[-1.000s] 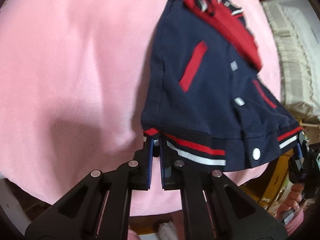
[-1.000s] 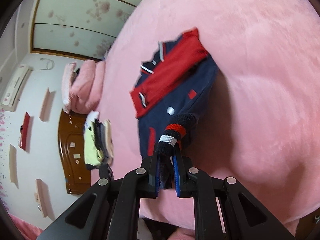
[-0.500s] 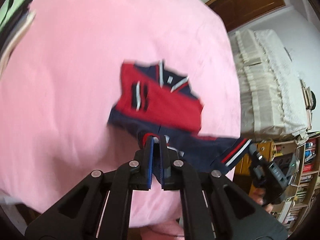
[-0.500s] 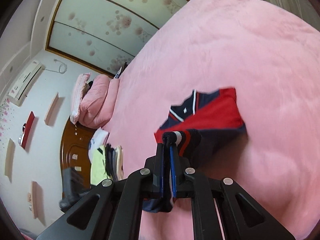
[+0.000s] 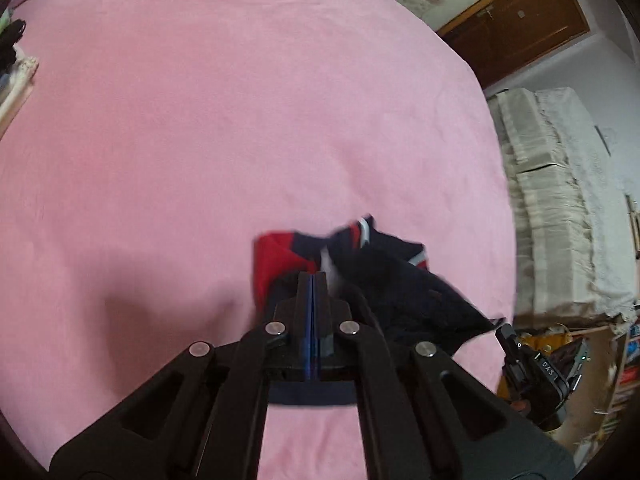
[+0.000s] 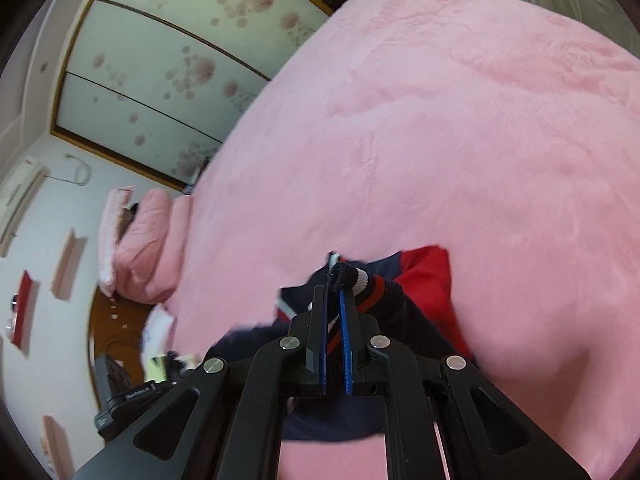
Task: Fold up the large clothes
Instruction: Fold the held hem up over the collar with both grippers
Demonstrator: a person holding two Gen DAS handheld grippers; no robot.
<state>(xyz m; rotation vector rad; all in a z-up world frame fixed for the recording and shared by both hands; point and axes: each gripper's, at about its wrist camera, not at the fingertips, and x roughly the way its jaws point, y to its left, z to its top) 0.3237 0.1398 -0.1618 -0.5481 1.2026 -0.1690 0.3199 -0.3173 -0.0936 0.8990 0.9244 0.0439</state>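
We hold the navy and red jacket (image 5: 400,280) bunched above the pink bedspread (image 5: 240,120), lifted between our two tools. Our left gripper (image 5: 312,280) has its fingers pressed fully together, with the jacket's fabric hanging just behind them, though we cannot tell if cloth is pinched. Our right gripper (image 6: 334,292) clamps the striped cuff (image 6: 360,280) between its blue pads.

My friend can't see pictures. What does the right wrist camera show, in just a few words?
The right gripper is shut on the striped hem of a navy and red jacket, which hangs bunched over a big pink blanket. Behind are pink pillows and a flowery sliding door. The picture is a bit blurry.
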